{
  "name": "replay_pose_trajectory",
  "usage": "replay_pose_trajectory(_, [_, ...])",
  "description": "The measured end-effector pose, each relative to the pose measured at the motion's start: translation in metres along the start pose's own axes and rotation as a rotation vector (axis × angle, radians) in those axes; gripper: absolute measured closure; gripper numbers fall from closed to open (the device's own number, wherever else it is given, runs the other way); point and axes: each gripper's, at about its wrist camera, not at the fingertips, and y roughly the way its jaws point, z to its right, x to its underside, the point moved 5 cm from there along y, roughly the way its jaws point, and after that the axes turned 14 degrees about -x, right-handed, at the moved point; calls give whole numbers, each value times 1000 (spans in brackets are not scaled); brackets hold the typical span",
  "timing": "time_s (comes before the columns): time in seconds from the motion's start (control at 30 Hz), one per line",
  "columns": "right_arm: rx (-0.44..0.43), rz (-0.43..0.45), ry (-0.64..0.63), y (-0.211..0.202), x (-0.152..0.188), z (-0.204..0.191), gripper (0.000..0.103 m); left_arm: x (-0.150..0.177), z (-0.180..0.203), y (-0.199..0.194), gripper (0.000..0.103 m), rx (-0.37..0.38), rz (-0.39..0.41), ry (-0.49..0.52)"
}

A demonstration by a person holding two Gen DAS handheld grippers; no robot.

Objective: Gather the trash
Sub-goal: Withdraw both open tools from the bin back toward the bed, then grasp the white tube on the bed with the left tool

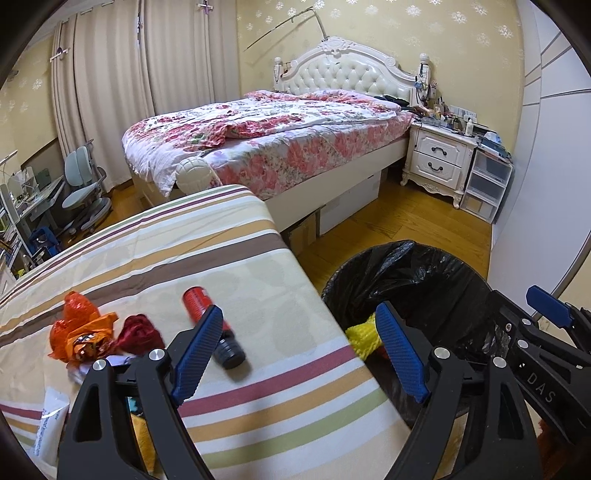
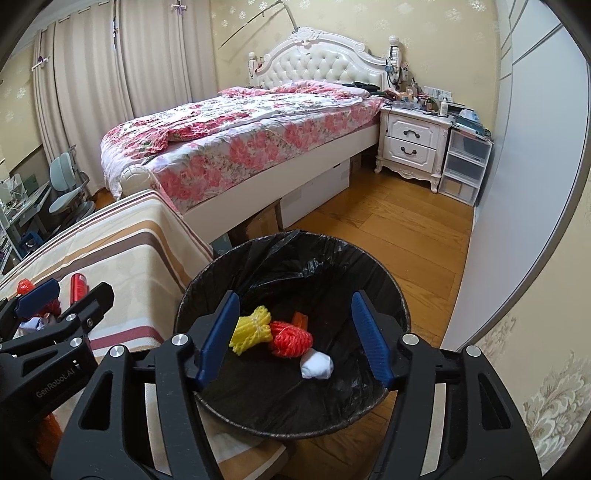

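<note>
Bedroom: pale yellow floral wallpaper [image 1: 424, 33], wooden plank floor [image 2: 388, 236], cream full-length curtains [image 1: 110, 92]. Bed with white tufted headboard [image 1: 347, 72] and pink floral quilt [image 1: 266, 136]; white two-drawer nightstand [image 1: 437, 155] beside it, clear drawer unit [image 1: 487, 181] alongside.

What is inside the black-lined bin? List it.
In the bin: a yellow foam net, a red-orange foam net, a white wad and an orange scrap. Anything beneath them is hidden.

Striped cloth surface [image 1: 240, 266] bears orange wrapper [image 1: 79, 328], dark red wrapper [image 1: 138, 330], red bottle [image 1: 212, 326] on its side; black-lined bin [image 2: 295, 258] stands on wood floor [image 2: 399, 236].
</note>
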Motion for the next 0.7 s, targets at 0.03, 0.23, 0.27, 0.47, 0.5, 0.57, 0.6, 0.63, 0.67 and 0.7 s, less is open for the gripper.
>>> replay_pose_trajectory(0.03, [-3,-1,-2,-1,1,-2,41,2,-4,-2,21,-5,-1,-2])
replay_pose_trajectory(0.23, [-35,-7,-25,-11,11,-25,41,16,-33,-14,21,-40,-9,-21])
replay_pose_trajectory(0.27, [-41,-8,-33,-13,12,-31,41,18,-39,-16,21,-47,-11,-25])
replay_pose_trajectory(0.47, [-77,-12,-67,-20,22,-58,41,32,-75,-27,21,-92,-10,-59])
replay_pose_trajectory(0.5, [-84,-15,-71,-21,23,-63,41,34,-80,-28,21,-98,-11,-65])
replay_pose_trajectory(0.57, [-99,-20,-78,-23,27,-72,41,39,-93,-32,21,-114,-13,-77])
replay_pose_trajectory(0.6, [-109,-23,-85,-24,29,-78,41,41,-99,-34,21,-122,-13,-84])
replay_pose_trajectory(0.63, [-116,-25,-91,-25,29,-83,41,43,-103,-36,21,-127,-14,-90])
replay_pose_trajectory(0.67, [-122,-26,-98,-26,31,-88,41,45,-110,-39,21,-133,-14,-97])
replay_pose_trajectory(0.7, [-132,-29,-109,-26,32,-95,41,47,-115,-40,21,-140,-13,-101])
